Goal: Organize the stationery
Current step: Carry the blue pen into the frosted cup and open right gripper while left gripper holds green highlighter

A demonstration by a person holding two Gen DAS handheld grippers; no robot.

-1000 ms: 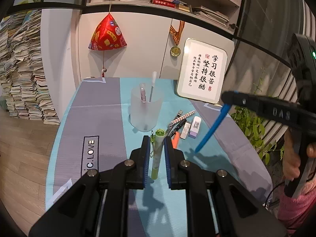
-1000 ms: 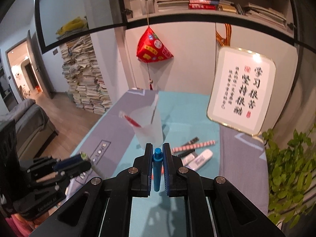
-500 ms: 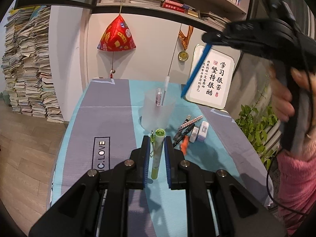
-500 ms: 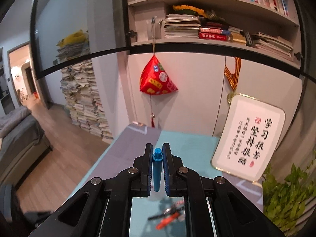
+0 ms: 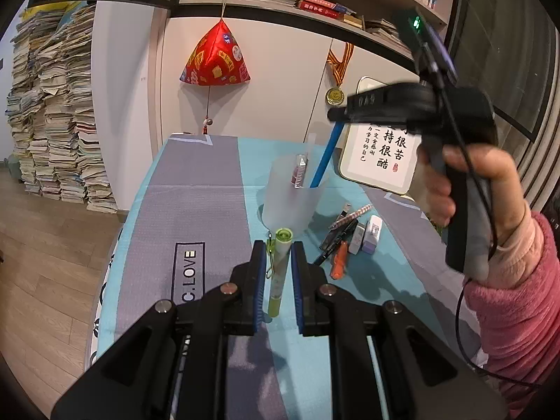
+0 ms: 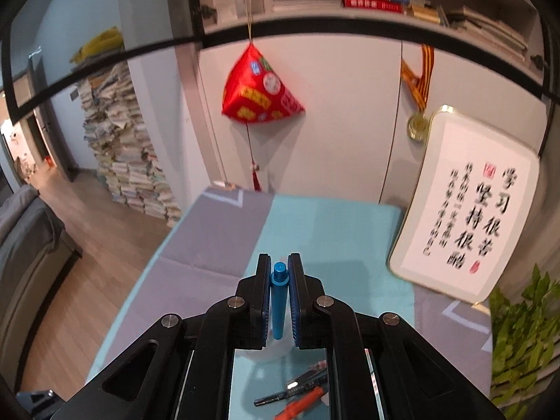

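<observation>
My left gripper [image 5: 277, 262] is shut on a light green pen [image 5: 280, 269], held above the table just in front of the frosted pen cup [image 5: 292, 203]. My right gripper [image 5: 336, 116] is shut on a blue pen [image 5: 325, 155] and holds it upright over the cup, the pen's lower end inside the rim. In the right wrist view the blue pen [image 6: 279, 301] stands between the jaws of the right gripper [image 6: 279, 269]. The cup holds a clear pen with red and a white stick.
Loose stationery lies right of the cup: a striped pencil [image 5: 351, 214], black pens [image 5: 337, 236], an orange marker [image 5: 339, 260] and white erasers [image 5: 371, 234]. A framed calligraphy sign [image 5: 383, 155] leans at the back right. A plant [image 6: 525, 336] stands off the right edge.
My right gripper has come down and left with the blue pen, so its tip now sits in the cup. My left gripper has stayed shut on the green pen.
</observation>
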